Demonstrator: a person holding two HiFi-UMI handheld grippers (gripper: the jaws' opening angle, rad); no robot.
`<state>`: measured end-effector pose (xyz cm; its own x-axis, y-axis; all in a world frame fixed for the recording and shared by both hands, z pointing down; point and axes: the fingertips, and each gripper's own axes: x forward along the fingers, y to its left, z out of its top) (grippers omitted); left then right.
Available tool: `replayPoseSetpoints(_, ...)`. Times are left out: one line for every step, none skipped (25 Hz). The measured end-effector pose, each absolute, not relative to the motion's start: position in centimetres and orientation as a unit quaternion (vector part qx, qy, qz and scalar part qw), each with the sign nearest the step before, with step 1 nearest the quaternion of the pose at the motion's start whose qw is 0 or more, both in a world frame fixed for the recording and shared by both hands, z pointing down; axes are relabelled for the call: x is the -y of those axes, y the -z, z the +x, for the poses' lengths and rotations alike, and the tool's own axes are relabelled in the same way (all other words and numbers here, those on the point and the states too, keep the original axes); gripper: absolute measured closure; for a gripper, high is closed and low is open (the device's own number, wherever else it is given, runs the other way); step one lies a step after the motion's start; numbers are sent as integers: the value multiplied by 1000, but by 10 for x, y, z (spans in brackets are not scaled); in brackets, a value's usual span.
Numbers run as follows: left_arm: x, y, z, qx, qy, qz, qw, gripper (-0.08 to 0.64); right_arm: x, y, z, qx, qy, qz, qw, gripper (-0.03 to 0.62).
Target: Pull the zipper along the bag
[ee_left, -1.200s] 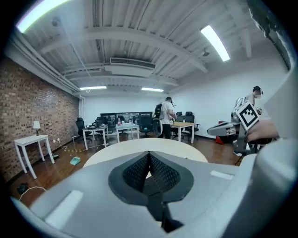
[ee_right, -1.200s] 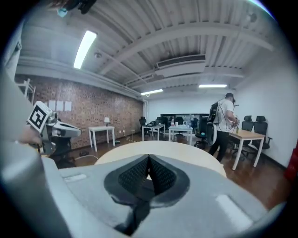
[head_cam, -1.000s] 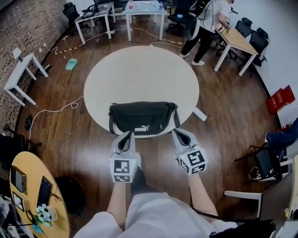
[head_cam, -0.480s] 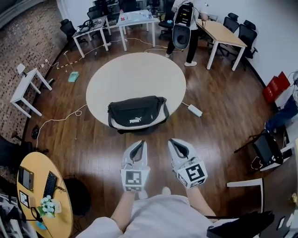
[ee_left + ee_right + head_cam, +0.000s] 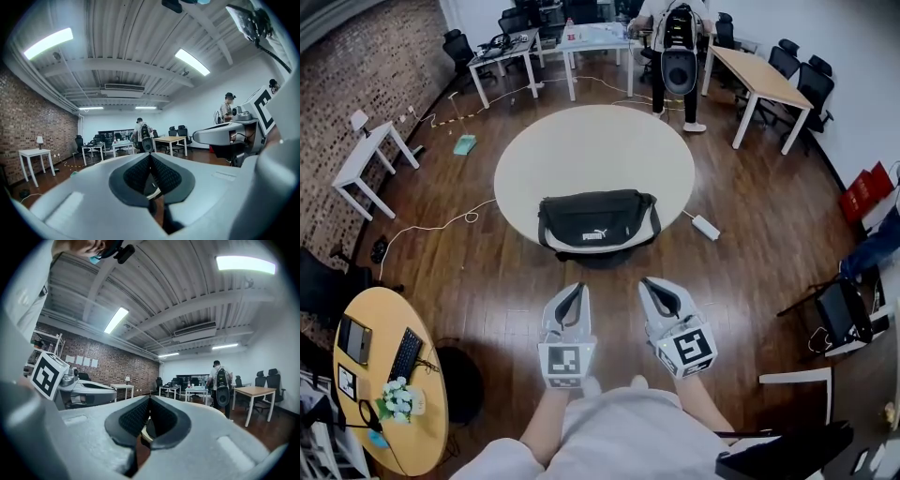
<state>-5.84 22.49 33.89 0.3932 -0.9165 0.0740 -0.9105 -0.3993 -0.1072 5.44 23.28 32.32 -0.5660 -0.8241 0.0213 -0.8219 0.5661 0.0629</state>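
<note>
The black bag (image 5: 598, 222) with a white logo lies at the near edge of the round pale table (image 5: 591, 141), its strap hanging at both ends. Both grippers hang over the wooden floor in front of the person's body, well short of the bag. My left gripper (image 5: 576, 287) is shut with nothing in it, and in the left gripper view its dark ribbed pads (image 5: 159, 172) meet at the tip (image 5: 150, 155). The right gripper (image 5: 648, 282) is shut and empty too, pads (image 5: 136, 416) touching at the tip (image 5: 150, 399). The zipper pull is too small to make out.
A white power strip (image 5: 705, 227) and a cable (image 5: 441, 223) lie on the floor beside the table. A person with a backpack (image 5: 677, 52) stands at the far desks. A round yellow table (image 5: 389, 375) with a keyboard is at lower left. Chairs stand at right.
A second ago both grippers were at the bag's near edge. They have drawn back toward the body and now hang apart from it. Both stayed shut.
</note>
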Motion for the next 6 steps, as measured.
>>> replayPoseSetpoints(-225, -338, -62, -549, 60, -834, 25, 543, -233, -322, 51, 885, 26, 465, 25, 601)
replayPoseSetpoints(-224, -338, -65, -549, 58, -833, 27, 543, -233, -319, 48, 885, 30, 464, 25, 601)
replayPoseSetpoints(-224, -337, -68, -550, 57, -833, 28, 543, -232, -317, 46, 885, 33, 464, 25, 601)
replayPoseSetpoints(-223, -336, -71, -550, 57, -833, 29, 543, -231, -316, 43, 885, 36, 464, 25, 601)
replayPoseSetpoints(-222, -336, -74, -550, 57, -833, 31, 543, -230, -315, 40, 885, 38, 463, 26, 601)
replayPoseSetpoints(-221, -337, -76, -550, 57, -833, 32, 543, -229, -315, 37, 885, 39, 463, 26, 601)
